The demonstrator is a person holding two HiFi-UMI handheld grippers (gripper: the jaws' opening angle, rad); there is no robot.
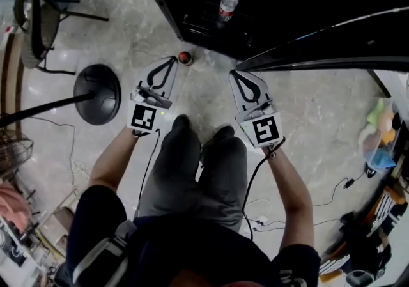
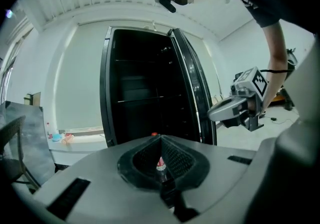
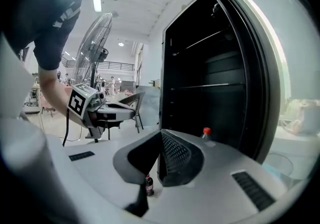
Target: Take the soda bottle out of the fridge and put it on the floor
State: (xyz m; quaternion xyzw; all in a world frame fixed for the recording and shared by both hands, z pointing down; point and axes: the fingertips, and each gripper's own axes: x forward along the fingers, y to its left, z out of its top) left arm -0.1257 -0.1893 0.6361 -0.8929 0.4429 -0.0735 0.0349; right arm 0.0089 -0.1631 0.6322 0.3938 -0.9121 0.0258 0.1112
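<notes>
Two grippers are in view, and I read both as closed and empty. The left gripper (image 1: 171,61) has its jaws brought together at the tips with nothing clamped between them. The right gripper (image 1: 234,75) shows the same condition in its own view: tips meeting, no object held. Each is carried in one of the person's hands, ahead of the knees, and both point toward the fridge (image 1: 192,4).

The soda bottle (image 1: 185,57), dark with a red cap, stands upright on the floor (image 1: 307,107) just in front of the open fridge. In the head view its cap shows just to the right of the left gripper's tips. In the right gripper view it appears low down, through the opening behind the closed tips. Neither gripper touches it.

The fridge door (image 1: 332,43) stands open to the right. A second bottle (image 1: 227,3), clear with a red cap, stands upright inside the fridge on a low level.

To the left, the round black base of a floor fan (image 1: 98,93) rests on the floor, with a chair (image 1: 35,17) beyond it.
</notes>
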